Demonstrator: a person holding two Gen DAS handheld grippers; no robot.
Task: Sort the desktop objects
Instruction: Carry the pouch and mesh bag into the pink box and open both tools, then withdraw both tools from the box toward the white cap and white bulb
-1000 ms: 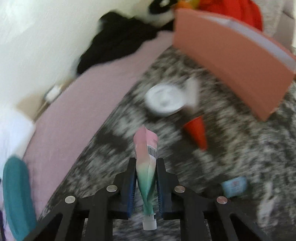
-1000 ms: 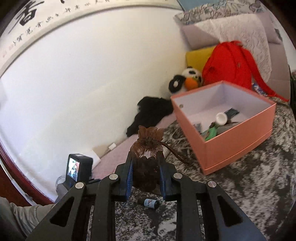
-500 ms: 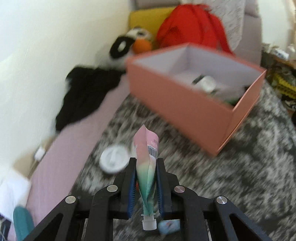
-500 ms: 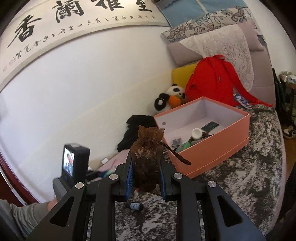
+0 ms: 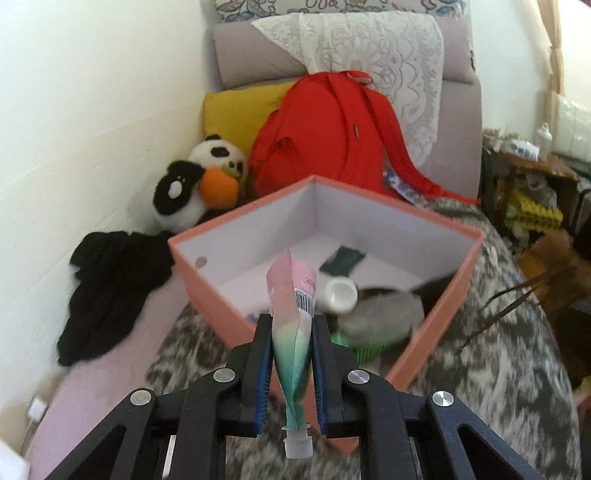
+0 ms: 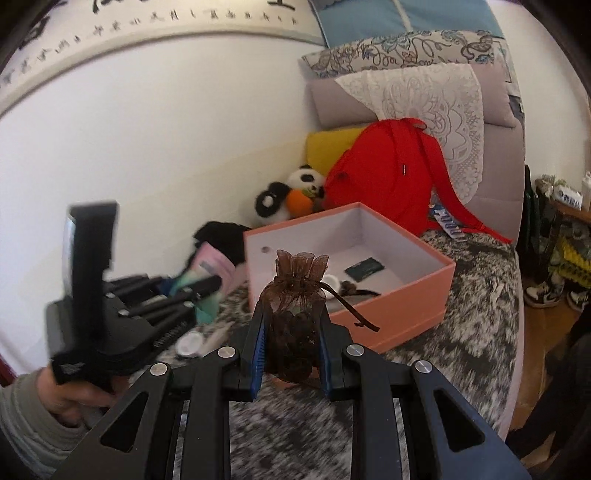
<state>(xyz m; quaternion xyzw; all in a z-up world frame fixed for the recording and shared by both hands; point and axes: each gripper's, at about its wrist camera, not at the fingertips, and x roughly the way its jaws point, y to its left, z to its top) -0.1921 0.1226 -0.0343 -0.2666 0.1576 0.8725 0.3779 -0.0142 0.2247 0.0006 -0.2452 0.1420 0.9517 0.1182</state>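
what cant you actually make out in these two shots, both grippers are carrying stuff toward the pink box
- Left wrist view: the items in the near corner of the pink box are motion-blurred; only a white cap and a dark flat packet read.
- Left wrist view: the print on the tube is too small.
- Right wrist view: the brown mesh pouch contents are too dark to name.
- Right wrist view: the left gripper is blurred; wall calligraphy is cut off by the top edge.

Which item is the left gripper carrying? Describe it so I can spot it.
Find the salmon-pink box on the mottled grey blanket. In front of it, the left gripper pinches a squeezed tube: pink fading to teal, barcode, clear cap nearest the camera.
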